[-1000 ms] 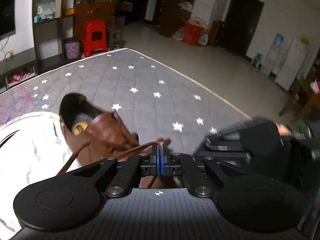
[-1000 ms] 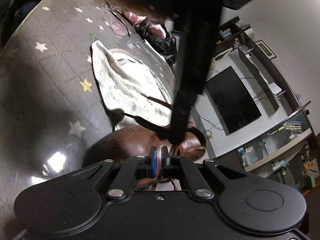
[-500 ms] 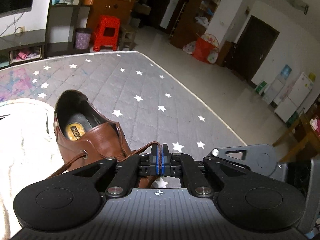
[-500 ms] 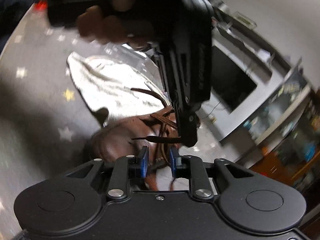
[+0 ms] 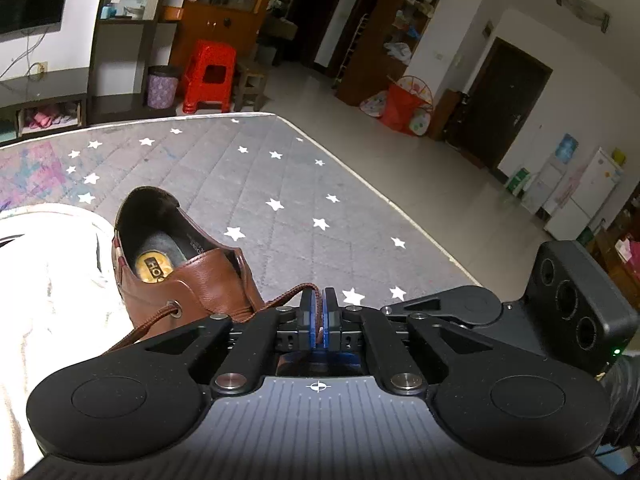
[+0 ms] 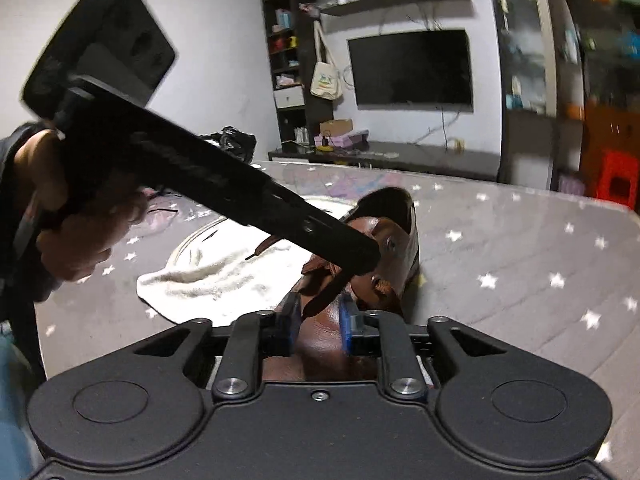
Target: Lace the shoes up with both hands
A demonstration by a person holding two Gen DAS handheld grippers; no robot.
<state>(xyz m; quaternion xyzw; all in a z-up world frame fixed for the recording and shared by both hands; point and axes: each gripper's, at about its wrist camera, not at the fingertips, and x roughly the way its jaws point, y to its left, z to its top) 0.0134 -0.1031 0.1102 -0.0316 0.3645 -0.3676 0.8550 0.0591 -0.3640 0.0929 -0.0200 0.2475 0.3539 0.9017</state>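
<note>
A brown leather shoe (image 5: 188,276) stands on a grey star-patterned mat (image 5: 280,184), its opening facing the left wrist camera. My left gripper (image 5: 319,312) is shut on the brown lace (image 5: 160,316), which runs from an eyelet across the shoe and into the pads. In the right wrist view the shoe (image 6: 396,240) lies just ahead of my right gripper (image 6: 320,312), which is open with a loop of lace between its fingers, not pinched. The left gripper's body (image 6: 224,184) crosses above the shoe there.
A white towel (image 5: 52,288) lies under and left of the shoe, also seen in the right wrist view (image 6: 216,276). The mat edge (image 5: 360,176) drops to a tiled floor. A red stool (image 5: 208,76) and a TV cabinet stand beyond.
My right gripper has opened from nearly shut and swung round to face the shoe's toe side. My left gripper has kept its hold on the lace and drawn back a little.
</note>
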